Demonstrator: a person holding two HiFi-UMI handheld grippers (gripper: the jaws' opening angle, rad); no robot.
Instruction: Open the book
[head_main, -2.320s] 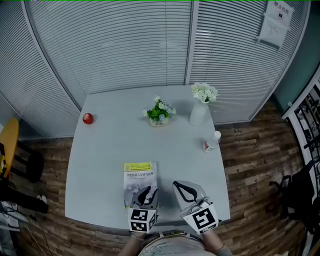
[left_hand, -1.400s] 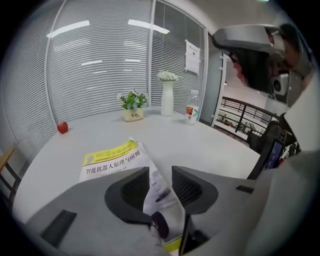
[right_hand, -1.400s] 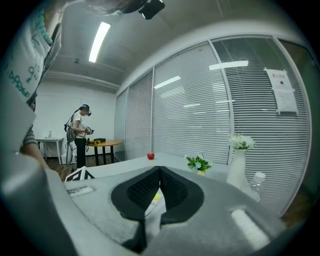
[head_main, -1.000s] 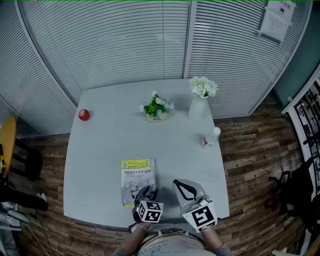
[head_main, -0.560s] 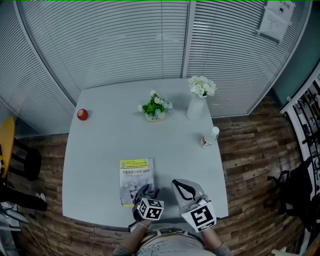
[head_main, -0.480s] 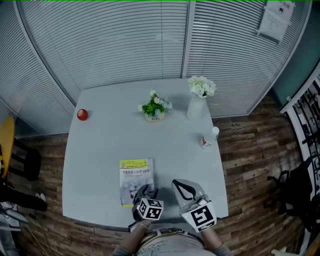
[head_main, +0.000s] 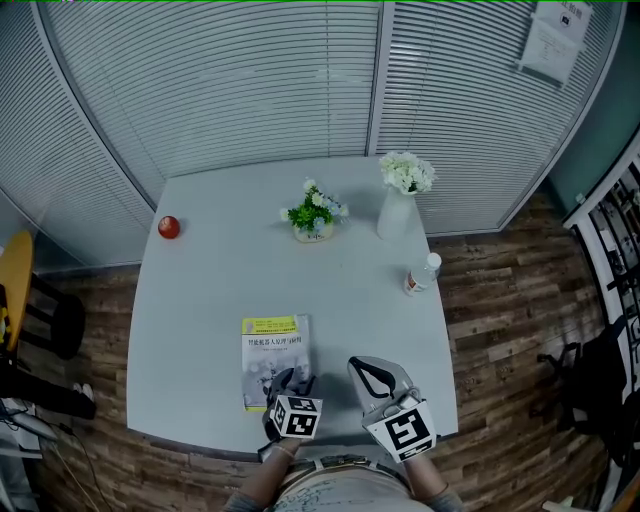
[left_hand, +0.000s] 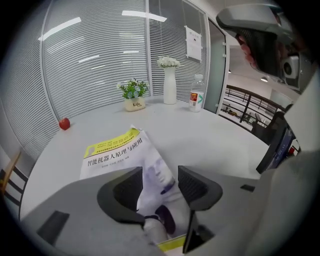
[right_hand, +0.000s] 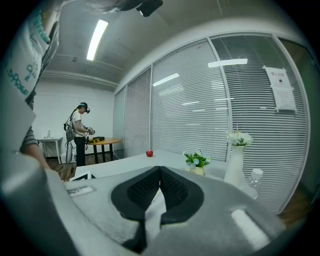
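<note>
Thin paperback book (head_main: 276, 358), pale cover with a yellow band along its far end, closed, lying flat, cover up, at the near edge of the table (head_main: 200, 300), slightly left of centre

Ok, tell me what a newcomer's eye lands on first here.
The yellow-topped book lies closed at the near edge of the table. The left gripper sits over the book's near end, its jaws having just been opening, and the cover shows between them unpinched. The right gripper rests shut beside it, and a red apple stands alone at the far left.
</note>
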